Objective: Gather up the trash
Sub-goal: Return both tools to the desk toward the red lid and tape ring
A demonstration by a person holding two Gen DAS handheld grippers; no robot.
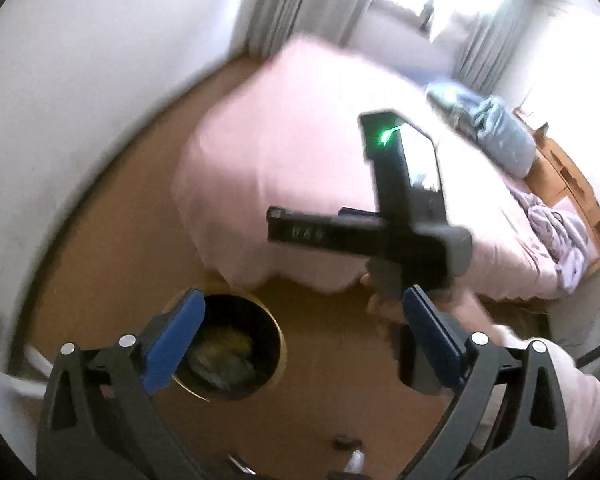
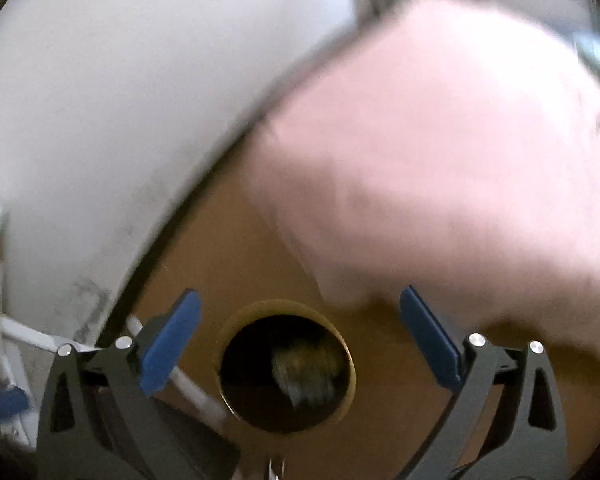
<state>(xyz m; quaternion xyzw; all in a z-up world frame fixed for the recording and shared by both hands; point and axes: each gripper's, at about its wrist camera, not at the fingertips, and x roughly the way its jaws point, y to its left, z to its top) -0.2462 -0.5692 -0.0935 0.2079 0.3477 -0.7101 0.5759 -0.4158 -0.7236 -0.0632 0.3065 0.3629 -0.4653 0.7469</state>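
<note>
Below, crumpled trash (image 2: 300, 368) is seen inside a round gold-rimmed bin (image 2: 286, 306) on the brown floor (image 2: 228, 248), near the corner of a pink-covered bed (image 1: 300, 152). Directly above it the right gripper (image 2: 300, 340) is held pointing steeply down, jaws spread wide and empty. The left gripper (image 1: 300, 340) is angled down to the bin's right, likewise wide open with nothing gripped.
</note>
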